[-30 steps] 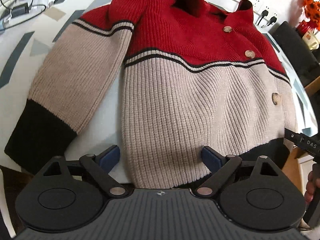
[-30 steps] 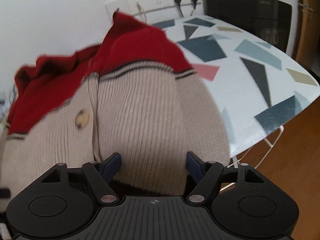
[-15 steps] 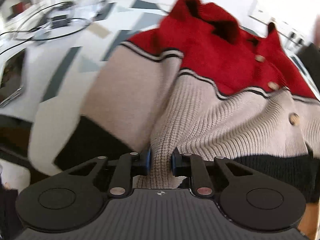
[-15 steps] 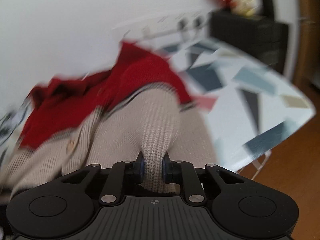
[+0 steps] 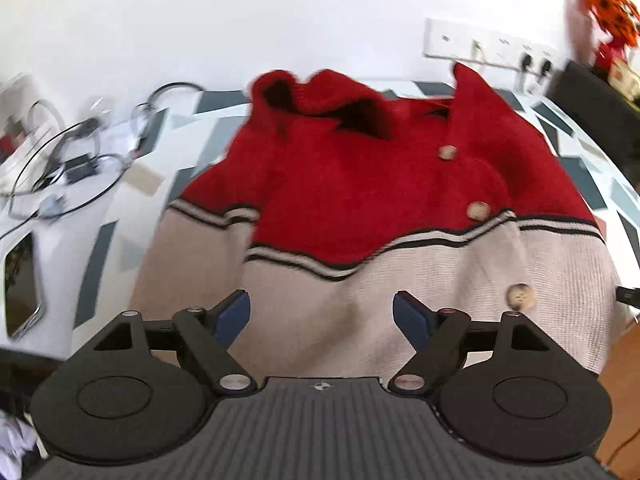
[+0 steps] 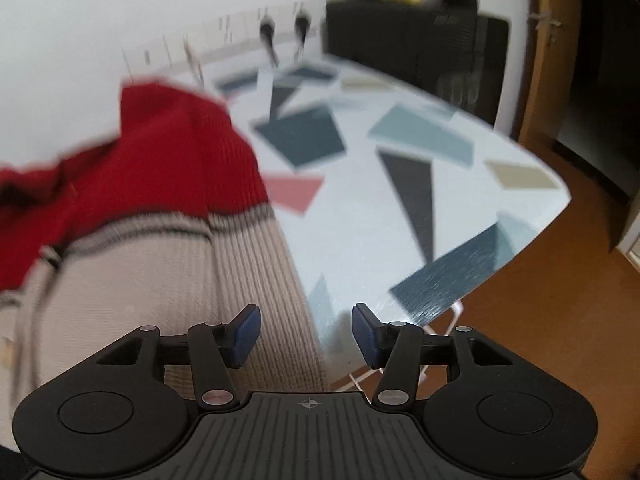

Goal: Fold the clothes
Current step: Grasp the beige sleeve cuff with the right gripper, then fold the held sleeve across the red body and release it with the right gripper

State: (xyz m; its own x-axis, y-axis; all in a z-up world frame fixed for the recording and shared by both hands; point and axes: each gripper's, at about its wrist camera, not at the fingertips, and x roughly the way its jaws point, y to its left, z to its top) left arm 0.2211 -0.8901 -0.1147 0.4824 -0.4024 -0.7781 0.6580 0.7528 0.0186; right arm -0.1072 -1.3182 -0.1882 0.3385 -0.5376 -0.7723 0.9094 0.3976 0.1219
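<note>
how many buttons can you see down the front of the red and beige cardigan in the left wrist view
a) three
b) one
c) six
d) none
a: the cardigan shows three pale buttons down its front in the left wrist view: the top button and the middle button on the red part, and the bottom button on the beige part.

white-walled room with a patterned table and wood-toned floor

the table (image 6: 360,240) is white with grey, blue, pink and tan shapes. a socket strip (image 5: 488,46) with two plugs runs along the plain wall (image 5: 200,20). a black cabinet (image 6: 416,44) stands beyond the table, orange flowers (image 5: 608,4) on top, a wooden door frame (image 6: 540,60) beside it.
</note>
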